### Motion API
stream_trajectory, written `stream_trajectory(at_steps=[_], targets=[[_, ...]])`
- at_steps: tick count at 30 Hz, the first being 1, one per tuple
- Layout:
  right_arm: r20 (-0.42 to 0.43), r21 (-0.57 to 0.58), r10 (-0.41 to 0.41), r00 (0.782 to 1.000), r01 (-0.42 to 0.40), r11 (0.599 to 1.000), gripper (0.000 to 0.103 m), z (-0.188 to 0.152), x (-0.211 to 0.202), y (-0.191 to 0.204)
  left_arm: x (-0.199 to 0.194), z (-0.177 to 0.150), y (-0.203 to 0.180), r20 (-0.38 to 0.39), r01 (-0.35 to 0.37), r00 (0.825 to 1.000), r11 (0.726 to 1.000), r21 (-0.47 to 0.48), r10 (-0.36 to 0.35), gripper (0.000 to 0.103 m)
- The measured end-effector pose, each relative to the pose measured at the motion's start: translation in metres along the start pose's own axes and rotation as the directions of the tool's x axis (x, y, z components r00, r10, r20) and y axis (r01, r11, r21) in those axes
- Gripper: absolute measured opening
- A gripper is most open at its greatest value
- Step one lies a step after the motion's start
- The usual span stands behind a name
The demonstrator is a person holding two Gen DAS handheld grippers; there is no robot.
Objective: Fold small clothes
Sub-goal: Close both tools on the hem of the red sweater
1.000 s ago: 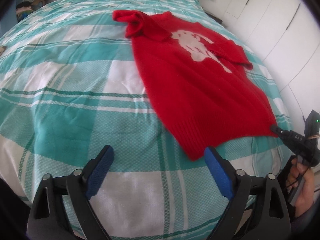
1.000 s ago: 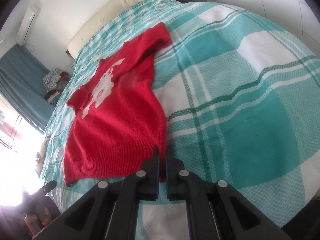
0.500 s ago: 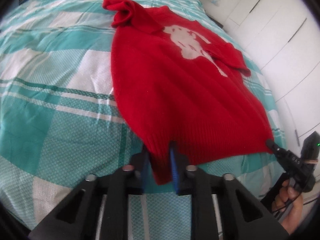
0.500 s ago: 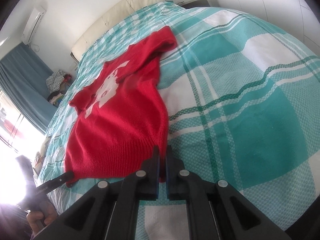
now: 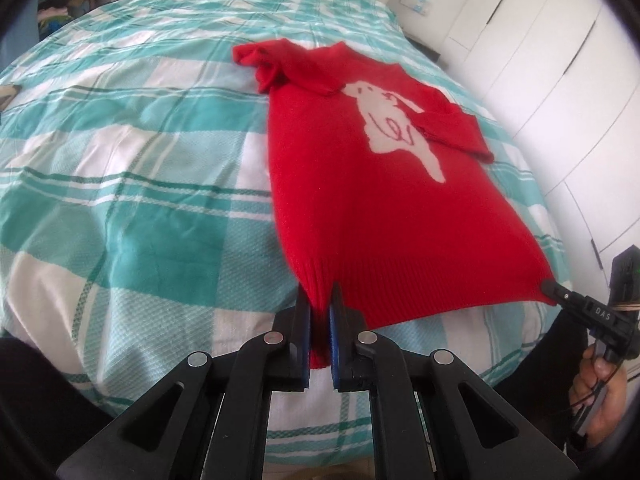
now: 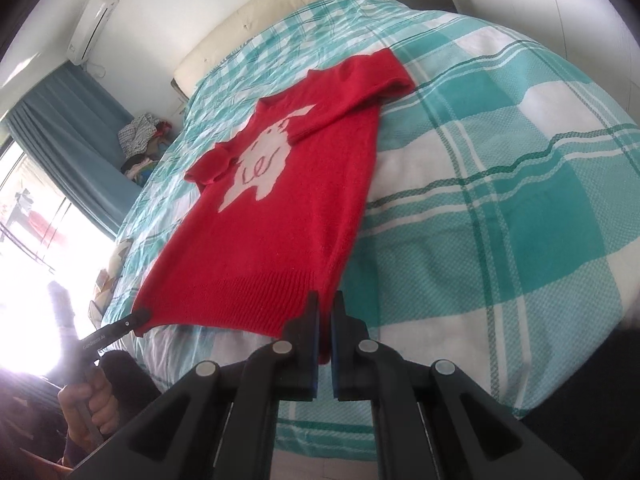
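A small red knitted sweater (image 5: 360,200) with a white animal figure lies face up on the bed, hem toward me, both sleeves folded inward. My left gripper (image 5: 320,300) is shut on the hem's left corner. My right gripper (image 6: 325,312) is shut on the hem's right corner; it also shows in the left wrist view (image 5: 550,285) at the far right. The sweater (image 6: 280,220) hem is stretched between the two grippers, and the left gripper shows in the right wrist view (image 6: 142,315) at the lower left.
The bed (image 5: 140,160) has a teal and white checked cover. White wardrobe doors (image 5: 560,60) stand to the right. A cream headboard (image 6: 260,20), blue curtain (image 6: 68,128) and a pile of clothes (image 6: 140,140) lie beyond the bed.
My left gripper was open short of the hem, then moved in and shut on the left hem corner. The sweater has been pulled straighter. The right gripper stayed shut on its corner.
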State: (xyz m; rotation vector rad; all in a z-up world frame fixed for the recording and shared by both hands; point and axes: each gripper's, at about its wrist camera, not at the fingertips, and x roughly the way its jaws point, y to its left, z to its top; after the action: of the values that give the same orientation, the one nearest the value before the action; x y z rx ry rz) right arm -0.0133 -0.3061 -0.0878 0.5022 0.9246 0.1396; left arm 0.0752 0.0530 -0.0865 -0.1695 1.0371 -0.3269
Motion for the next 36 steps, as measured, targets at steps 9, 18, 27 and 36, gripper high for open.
stream_trajectory(at_steps=[9, 18, 27, 36], targets=[[-0.060, 0.033, -0.111, 0.992, 0.113, 0.993, 0.004, -0.014, 0.022, -0.027, 0.017, -0.013, 0.001, -0.023, -0.029, 0.999, 0.999, -0.026, 0.029, 0.005], [-0.087, 0.020, -0.163, 0.983, 0.166, 0.986, 0.004, -0.013, 0.037, -0.031, 0.032, -0.021, 0.002, -0.029, -0.065, 0.997, 0.998, 0.012, 0.066, 0.005], [-0.098, 0.029, -0.168, 0.981, 0.171, 0.985, 0.004, -0.013, 0.043, -0.031, 0.036, -0.023, -0.002, -0.016, -0.093, 0.995, 0.995, 0.045, 0.094, 0.006], [-0.122, 0.031, -0.164, 0.979, 0.169, 0.985, 0.013, -0.012, 0.040, -0.027, 0.027, -0.026, -0.011, -0.003, -0.118, 0.993, 0.991, 0.070, 0.118, 0.021]])
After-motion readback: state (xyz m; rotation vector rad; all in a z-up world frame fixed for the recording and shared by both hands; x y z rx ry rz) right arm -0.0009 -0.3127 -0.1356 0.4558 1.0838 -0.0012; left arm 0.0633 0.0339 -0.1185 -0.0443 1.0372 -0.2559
